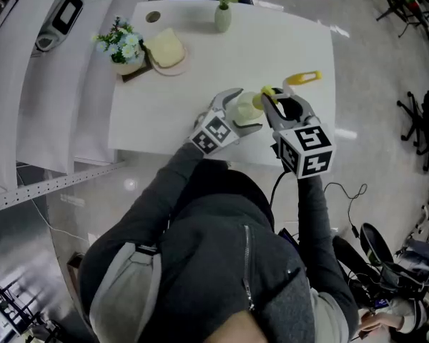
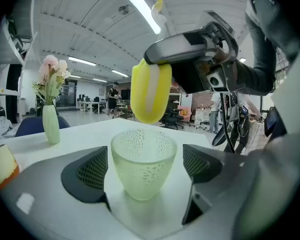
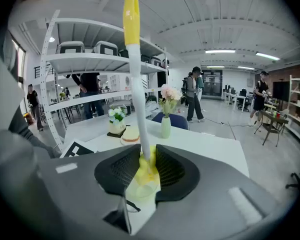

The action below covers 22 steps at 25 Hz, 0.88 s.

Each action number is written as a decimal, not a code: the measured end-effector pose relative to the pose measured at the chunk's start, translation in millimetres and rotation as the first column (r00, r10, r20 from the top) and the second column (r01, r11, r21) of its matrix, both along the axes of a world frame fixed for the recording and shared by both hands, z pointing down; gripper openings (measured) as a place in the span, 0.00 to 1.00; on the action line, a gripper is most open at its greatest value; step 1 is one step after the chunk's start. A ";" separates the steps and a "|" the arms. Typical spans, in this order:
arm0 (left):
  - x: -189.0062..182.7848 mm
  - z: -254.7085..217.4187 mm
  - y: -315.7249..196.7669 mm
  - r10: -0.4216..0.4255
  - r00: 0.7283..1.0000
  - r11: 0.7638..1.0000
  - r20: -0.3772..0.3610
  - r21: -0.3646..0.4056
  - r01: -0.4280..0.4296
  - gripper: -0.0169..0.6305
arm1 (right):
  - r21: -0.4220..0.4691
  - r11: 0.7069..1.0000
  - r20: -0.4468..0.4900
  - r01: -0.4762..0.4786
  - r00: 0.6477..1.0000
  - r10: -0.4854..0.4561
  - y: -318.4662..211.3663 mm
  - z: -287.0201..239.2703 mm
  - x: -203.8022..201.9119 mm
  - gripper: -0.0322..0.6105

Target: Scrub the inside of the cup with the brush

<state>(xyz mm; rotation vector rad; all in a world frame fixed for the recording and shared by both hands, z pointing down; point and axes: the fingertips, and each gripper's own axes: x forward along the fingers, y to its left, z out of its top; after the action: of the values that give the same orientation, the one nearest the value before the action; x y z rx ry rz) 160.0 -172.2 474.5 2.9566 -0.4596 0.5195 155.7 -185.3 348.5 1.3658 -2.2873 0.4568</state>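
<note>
- Claws: two. Left claw [image 2: 144, 171]: jaws wide apart, one on each side of the cup, with a gap at both sides; nothing gripped.
- Right claw [image 3: 147, 171]: jaws clamped on the brush where the handle meets the yellow head.
- Cup [image 2: 143, 161]: one, pale green, translucent and dimpled. It stands upright on the white bench [image 1: 286, 41] near its front edge, at the centre of the head view.
- Brush [image 3: 135, 84]: one, with a white handle and a yellow tip. In the left gripper view its yellow head hangs just above the cup's rim, outside the cup.
- Flowers: two lots. One pale vase [image 1: 222, 16] stands at top centre of the head view; one pot of blue-white flowers [image 1: 123, 48] is at upper left.
- Pale yellow block [image 1: 166, 48]: one, on a plate just beside the pot.
</note>
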 end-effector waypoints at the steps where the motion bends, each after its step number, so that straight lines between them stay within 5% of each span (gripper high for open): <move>1: -2.3 -0.3 1.7 -0.001 1.000 1.000 0.004 0.000 0.001 0.75 | 0.011 1.000 0.006 -0.012 1.000 0.012 0.2 -4.7 3.9 0.20; 9: -46.5 -25.5 12.2 -0.065 0.998 0.998 -0.016 -0.012 0.065 0.72 | 0.042 0.990 0.045 -0.136 0.990 0.134 22.7 -24.5 53.1 0.22; 14: -74.7 -47.4 10.6 -0.162 0.987 0.987 -0.019 0.005 0.162 0.37 | -0.024 0.972 0.079 -0.234 0.969 0.235 44.5 4.1 76.3 0.22; 22: -78.3 -59.9 -0.7 -0.283 0.958 0.958 -0.052 0.030 0.284 0.04 | -0.127 0.936 0.090 -0.329 0.936 0.341 56.9 65.2 78.8 0.22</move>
<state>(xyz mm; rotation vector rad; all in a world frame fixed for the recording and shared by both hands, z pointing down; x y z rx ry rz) 81.7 -172.9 414.6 2.8577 -0.8793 0.4111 234.5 -128.4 413.7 1.7200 -2.0777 0.7734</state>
